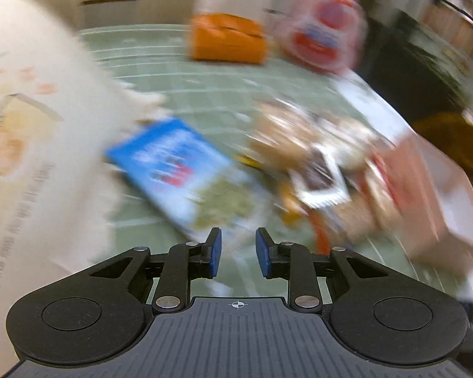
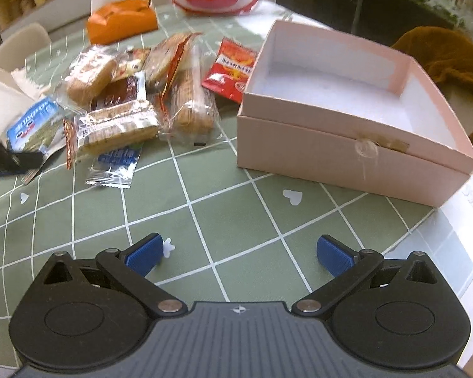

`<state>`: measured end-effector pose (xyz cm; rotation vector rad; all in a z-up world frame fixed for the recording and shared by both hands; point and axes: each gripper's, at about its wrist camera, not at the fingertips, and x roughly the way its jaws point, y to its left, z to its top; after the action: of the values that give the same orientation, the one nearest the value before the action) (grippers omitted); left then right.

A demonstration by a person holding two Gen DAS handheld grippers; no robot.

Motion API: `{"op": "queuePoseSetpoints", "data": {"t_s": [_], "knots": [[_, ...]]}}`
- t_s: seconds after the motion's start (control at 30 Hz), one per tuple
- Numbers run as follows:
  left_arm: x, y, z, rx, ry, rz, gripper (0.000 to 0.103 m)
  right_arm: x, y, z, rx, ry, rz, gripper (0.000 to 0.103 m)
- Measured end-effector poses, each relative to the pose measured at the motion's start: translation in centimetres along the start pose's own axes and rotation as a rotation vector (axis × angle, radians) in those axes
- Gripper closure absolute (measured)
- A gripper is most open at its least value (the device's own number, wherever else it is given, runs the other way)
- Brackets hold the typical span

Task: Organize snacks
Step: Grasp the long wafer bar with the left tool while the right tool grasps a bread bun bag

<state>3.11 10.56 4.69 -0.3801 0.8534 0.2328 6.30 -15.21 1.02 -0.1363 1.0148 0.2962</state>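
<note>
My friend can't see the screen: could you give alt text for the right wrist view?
An empty pink box sits right of a pile of wrapped snacks on a green checked tablecloth. The right tool hovers open in front, holding nothing.

I judge this to be a home dining area. I observe a round table under a green checked tablecloth (image 2: pixel 224 220) printed with small white hearts, pale chairs (image 2: pixel 22 44) drawn up at its far edge, an orange tissue pack (image 2: pixel 123 22), and a brown garment (image 2: pixel 447 60) draped over one seat.
</note>
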Motion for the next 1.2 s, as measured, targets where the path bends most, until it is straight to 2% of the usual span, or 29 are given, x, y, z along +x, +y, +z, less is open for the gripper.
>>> {"op": "queuePoseSetpoints", "data": {"t_s": [0.07, 0.1, 0.13, 0.2, 0.3, 0.37, 0.47, 0.6, 0.67, 0.8, 0.87, 0.9, 1.13, 1.2], "knots": [[0.3, 2.4, 1.2, -0.097, 0.005, 0.007, 0.075, 0.1, 0.3, 0.9, -0.029, 0.036, 0.019, 0.001], [0.5, 3.3, 1.6, -0.131, 0.015, 0.005, 0.075, 0.0, 0.5, 1.2, -0.027, 0.026, 0.021, 0.007], [0.6, 3.7, 2.0, -0.145, 0.027, -0.004, 0.075, -0.4, 0.9, 1.6, -0.024, 0.001, 0.032, 0.009], [1.1, 3.5, 2.6, -0.146, 0.054, -0.090, 0.075, -1.0, 1.3, 2.2, -0.017, -0.035, 0.069, 0.009], [1.3, 0.5, 3.3, -0.048, 0.086, -0.273, 0.075, -1.4, 2.1, 2.7, -0.011, -0.060, 0.073, 0.009], [1.1, -2.5, 3.5, 0.085, 0.057, -0.346, 0.075, -1.6, 2.1, 2.5, -0.014, -0.069, 0.052, 0.009], [1.4, -7.2, 2.9, 0.307, 0.020, -0.329, 0.075, -1.9, 1.3, 1.9, -0.001, -0.068, 0.032, 0.009], [3.9, -10.6, 1.3, 0.520, 0.068, -0.275, 0.072, -1.8, -0.1, 1.2, 0.024, -0.054, 0.014, 0.009], [4.1, -11.4, 0.6, 0.598, 0.008, -0.227, 0.069, -2.0, -0.7, 0.8, 0.034, -0.053, 0.006, 0.009], [4.3, -11.8, 0.7, 0.607, 0.019, -0.210, 0.068, -2.2, -1.2, 0.1, 0.047, -0.050, -0.003, 0.009], [4.7, -11.8, 1.0, 0.616, 0.039, -0.187, 0.061, -2.1, -1.2, -0.2, 0.046, -0.046, -0.005, 0.009], [4.8, -11.7, 1.1, 0.607, 0.052, -0.191, 0.057, -2.0, -1.1, -0.3, 0.041, -0.043, -0.006, 0.009], [5.0, -11.1, 0.0, 0.638, 0.130, -0.234, 0.050, -2.2, -0.9, 0.0, 0.008, -0.054, -0.023, 0.009], [5.4, -11.3, -0.6, 0.675, 0.145, -0.185, 0.051, -1.9, -1.3, 0.3, 0.015, -0.041, -0.030, 0.009]]}}
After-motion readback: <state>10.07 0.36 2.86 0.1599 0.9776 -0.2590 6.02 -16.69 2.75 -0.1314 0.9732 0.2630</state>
